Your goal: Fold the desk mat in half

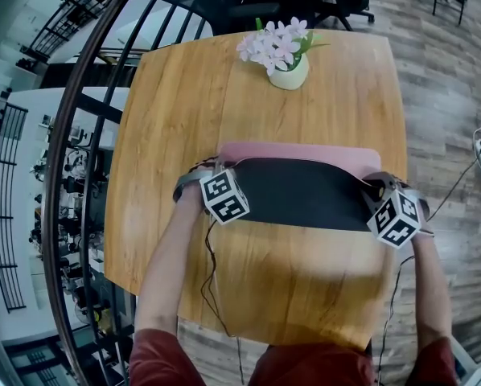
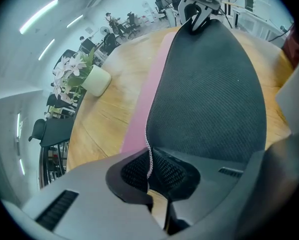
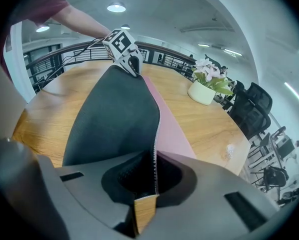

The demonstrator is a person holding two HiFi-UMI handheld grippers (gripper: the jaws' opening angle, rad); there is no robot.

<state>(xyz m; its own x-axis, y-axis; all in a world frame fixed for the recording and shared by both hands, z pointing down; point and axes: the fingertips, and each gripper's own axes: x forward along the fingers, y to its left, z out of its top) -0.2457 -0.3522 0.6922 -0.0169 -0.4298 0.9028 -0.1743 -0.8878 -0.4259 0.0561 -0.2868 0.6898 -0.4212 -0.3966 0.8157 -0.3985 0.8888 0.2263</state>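
The desk mat (image 1: 305,195) lies on the wooden table (image 1: 176,103) with its near half lifted and turned over. Its black mesh underside faces up, and a strip of its pink top (image 1: 305,153) shows along the far edge. My left gripper (image 1: 191,185) is shut on the mat's left corner, and the stitched edge runs between its jaws (image 2: 149,169). My right gripper (image 1: 377,186) is shut on the right corner (image 3: 154,176). The black underside (image 2: 209,84) stretches between the two grippers (image 3: 119,114).
A white pot of pale pink flowers (image 1: 289,69) stands at the table's far edge, beyond the mat. Cables trail off the near side of the table. A black curved railing (image 1: 71,151) runs along the left. Office chairs (image 3: 254,109) stand beyond the table.
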